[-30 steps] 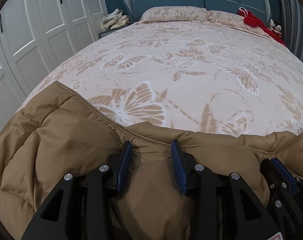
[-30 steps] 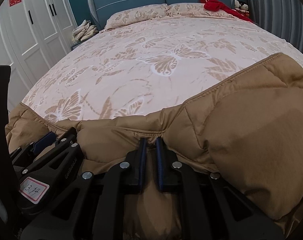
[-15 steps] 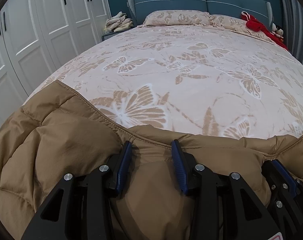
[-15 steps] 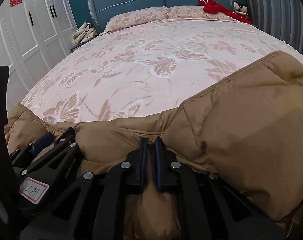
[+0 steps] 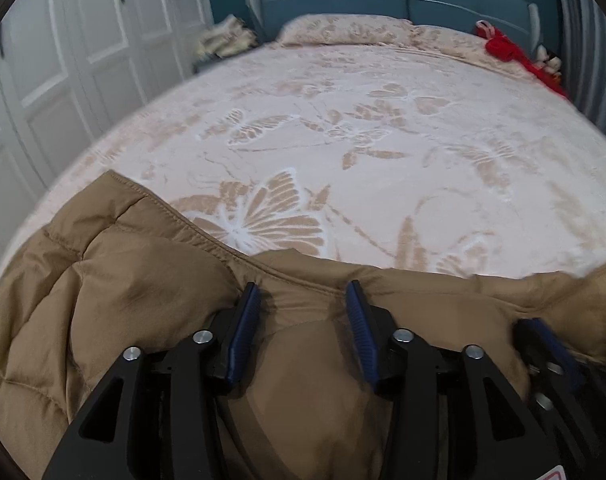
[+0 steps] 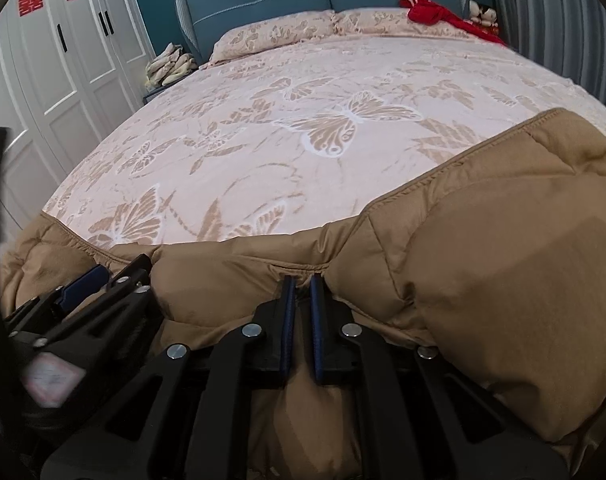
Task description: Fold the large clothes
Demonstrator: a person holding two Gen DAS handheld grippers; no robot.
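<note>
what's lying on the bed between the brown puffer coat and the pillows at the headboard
Nothing: only bare butterfly bedspread between the coat and the pillows, clearest in the right wrist view.

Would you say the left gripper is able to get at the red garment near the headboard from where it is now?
Probably not. The left gripper, its jaws opening around the tan jacket, sits at the foot of the bed, and the red garment lies far across it by the pillows.

Tan quilted puffer coat (image 6: 483, 264) spread across near edge of bed, stitched hem facing headboard, fabric bunched mid-edge.
</note>
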